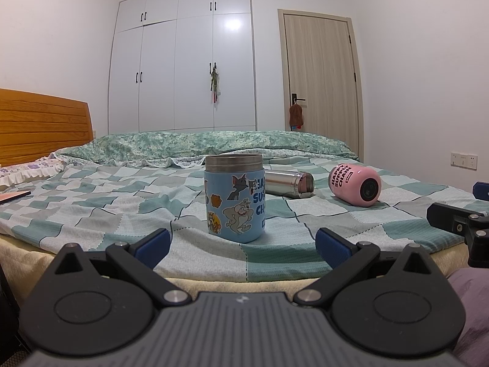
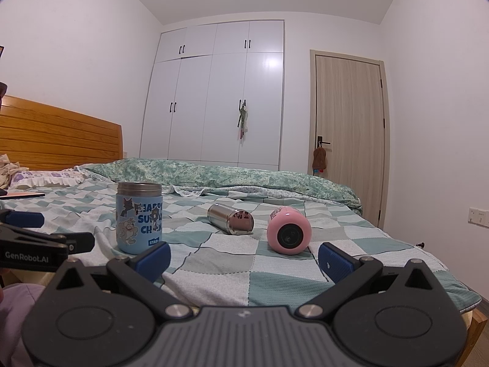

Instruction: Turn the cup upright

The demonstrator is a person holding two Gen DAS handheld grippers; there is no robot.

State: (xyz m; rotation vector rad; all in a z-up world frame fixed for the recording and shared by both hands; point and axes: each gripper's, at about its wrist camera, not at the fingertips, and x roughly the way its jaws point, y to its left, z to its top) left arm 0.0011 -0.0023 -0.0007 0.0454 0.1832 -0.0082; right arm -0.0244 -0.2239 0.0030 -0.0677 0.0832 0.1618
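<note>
The left gripper [image 1: 241, 244] and right gripper [image 2: 244, 258] hover nearest, jaws spread wide and empty at the bed [image 2: 214, 263] edge, seemingly lined up for a reach. From left: the blue cup [image 2: 139, 218] stands upright, the steel cup [image 2: 230, 218] lies sideways, and the pink cup [image 2: 288, 231] lies on its side, long axis level, base toward the cameras.

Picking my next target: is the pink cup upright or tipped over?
Tipped over. The pink cup lies on its side on the checked bedspread, its round end facing the right wrist camera and its lettering running sideways in the left view.
</note>
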